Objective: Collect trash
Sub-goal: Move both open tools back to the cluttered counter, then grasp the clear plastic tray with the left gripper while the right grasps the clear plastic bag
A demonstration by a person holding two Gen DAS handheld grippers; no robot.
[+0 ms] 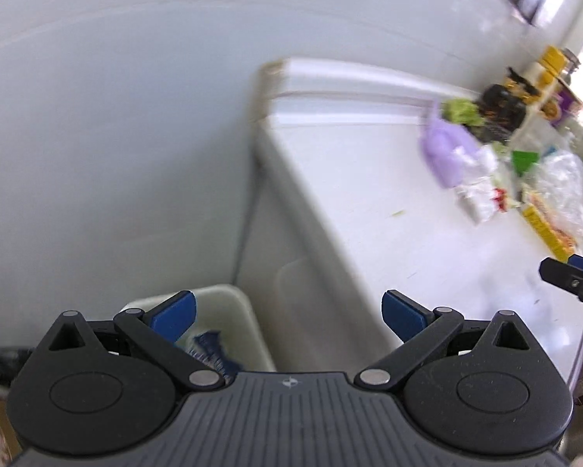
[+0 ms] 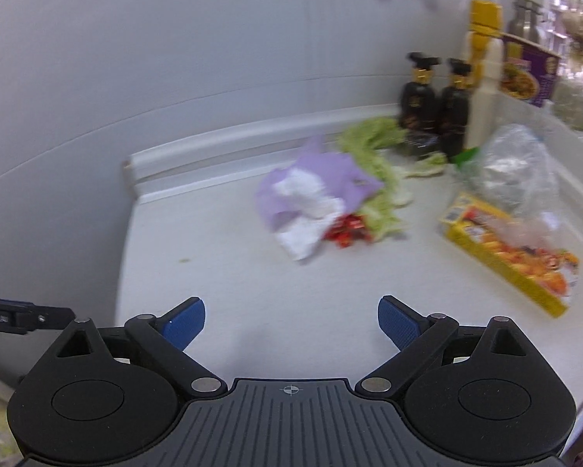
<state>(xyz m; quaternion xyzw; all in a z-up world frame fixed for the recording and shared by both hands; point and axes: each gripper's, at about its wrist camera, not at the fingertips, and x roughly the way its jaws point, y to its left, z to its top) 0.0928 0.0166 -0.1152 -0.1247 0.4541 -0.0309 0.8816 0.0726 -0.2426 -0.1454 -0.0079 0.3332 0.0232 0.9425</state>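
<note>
Both views are motion-blurred.

Left gripper [image 1: 289, 313]: jaws spread wide, nothing between the blue pads. It hangs over the left edge of the white bench [image 1: 408, 202]. Below it, lower left of the frame, stands a pale bin [image 1: 229, 303] with a blue-and-white scrap [image 1: 209, 344] inside. The tip of the other gripper enters at the right edge of this view.

Right gripper [image 2: 291, 321]: jaws wide apart and empty, held over bare bench surface [image 2: 221, 257] at the lower centre of the frame.

Trash on the bench, centre of the right wrist view, well apart from the gripper:
- lilac bag [image 2: 330, 175] with white crumpled paper [image 2: 307, 214] lying against it
- red wrapper [image 2: 347, 231] just under the paper's right edge
- green lettuce leaves [image 2: 373, 151] behind and beside the bag

Right of the frame: yellow food box [image 2: 513, 253] lying flat, a clear plastic bag [image 2: 517, 167] resting partly over its far end.

Upper right, near the wall: two dark pump bottles [image 2: 433, 97] side by side, a tall cream bottle with yellow cap [image 2: 482, 78] just right of them, and a purple box [image 2: 524, 74] beyond.
</note>
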